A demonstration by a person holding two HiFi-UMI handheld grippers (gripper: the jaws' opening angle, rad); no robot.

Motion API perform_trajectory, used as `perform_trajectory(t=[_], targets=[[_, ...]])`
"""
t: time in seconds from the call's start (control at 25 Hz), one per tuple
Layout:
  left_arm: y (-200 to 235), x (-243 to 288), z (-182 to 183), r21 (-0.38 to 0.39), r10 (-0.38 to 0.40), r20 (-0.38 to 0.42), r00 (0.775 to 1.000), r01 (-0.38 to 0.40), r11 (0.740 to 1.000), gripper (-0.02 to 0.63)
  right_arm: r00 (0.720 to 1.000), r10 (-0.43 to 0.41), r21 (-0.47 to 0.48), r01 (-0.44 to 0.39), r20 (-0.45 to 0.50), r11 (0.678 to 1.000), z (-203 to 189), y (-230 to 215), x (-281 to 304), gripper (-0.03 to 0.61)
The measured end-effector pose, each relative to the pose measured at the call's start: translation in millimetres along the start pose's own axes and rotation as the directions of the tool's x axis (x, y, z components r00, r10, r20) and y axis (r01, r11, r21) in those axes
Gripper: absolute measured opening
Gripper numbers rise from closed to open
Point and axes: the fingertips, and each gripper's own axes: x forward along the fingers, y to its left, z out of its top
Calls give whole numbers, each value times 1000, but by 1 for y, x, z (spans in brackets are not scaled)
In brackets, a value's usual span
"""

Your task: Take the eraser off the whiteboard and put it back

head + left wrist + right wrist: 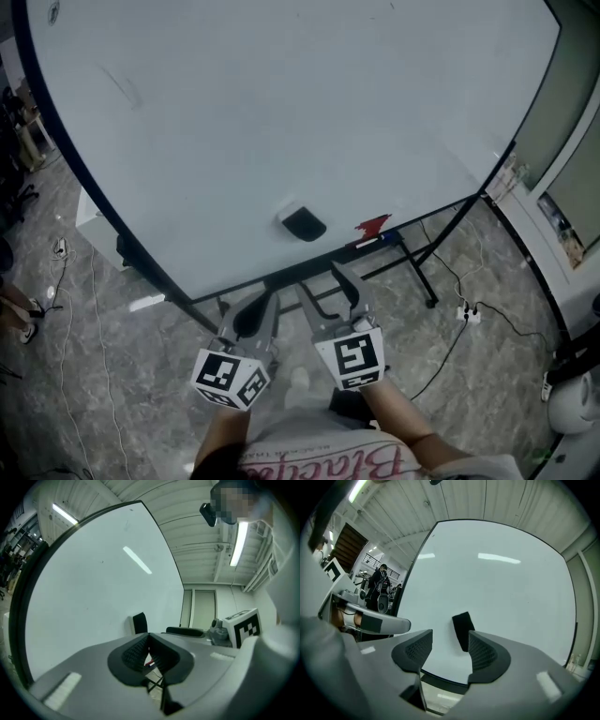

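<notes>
Fingers [414,651] on the right gripper [449,649] are wide apart and empty (left gripper's [148,644] pinched shut, empty too), eraser's [462,631] stuck on the whiteboard [506,588] ahead, so coming in off-centre could probably clip its edge and drop it.

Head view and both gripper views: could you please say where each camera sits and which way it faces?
Head view: on the person's head, steeply down at whiteboard, eraser, left gripper, right gripper, forearms.
Left gripper view: rides that gripper, along its shut jaws toward the whiteboard.
Right gripper view: rides that gripper, between its open jaws toward the eraser.
Shared: whiteboard and eraser.
</notes>
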Motion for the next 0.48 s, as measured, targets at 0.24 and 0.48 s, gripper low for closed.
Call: perform_trajectory(t=[0.24, 0.48], targets=[[26, 37, 6, 4, 49, 8, 999, -49, 999, -2, 1000, -5, -54, 5, -7, 999, -1, -30, 47, 225], [36, 61, 9, 16, 67, 5, 998, -67, 998, -2, 998, -11, -145, 2, -59, 989, -8, -40, 84, 246]])
